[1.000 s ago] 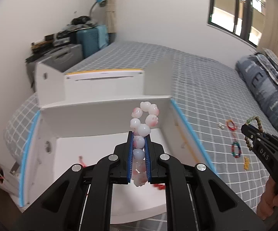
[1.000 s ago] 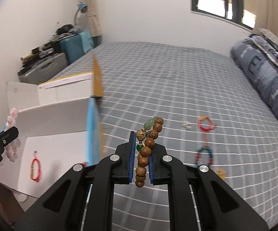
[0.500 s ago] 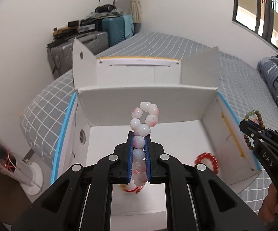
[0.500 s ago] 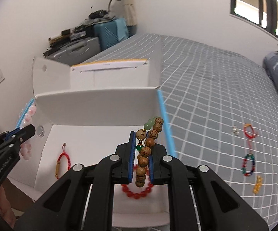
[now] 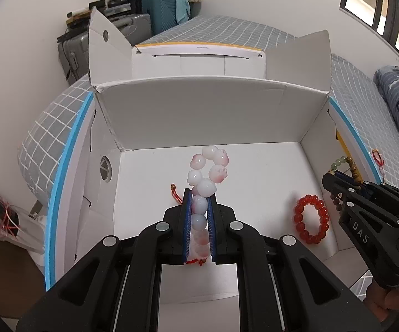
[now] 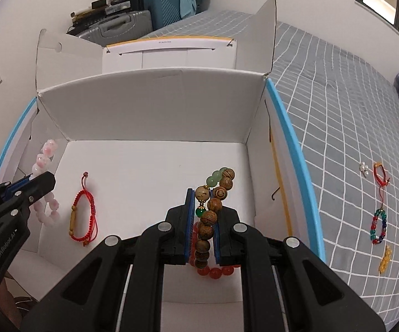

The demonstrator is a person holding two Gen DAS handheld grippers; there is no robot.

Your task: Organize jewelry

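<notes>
My left gripper is shut on a pink and white bead bracelet and holds it above the floor of an open white cardboard box. My right gripper is shut on a brown wooden bead bracelet with green beads, over the right side of the same box. A red bead bracelet lies on the box floor and shows partly under my right gripper. A red cord bracelet lies at the box's left. Each gripper shows in the other's view.
The box sits at the edge of a grey checked bed. On the bed to the right lie a red cord bracelet, small pearl earrings, a multicoloured bead bracelet and a yellow piece. Suitcases stand by the wall.
Both grippers have moved left and down from over the bed to over the box's inside, each still holding its bracelet. The box floor and its bracelets have come into close view.
</notes>
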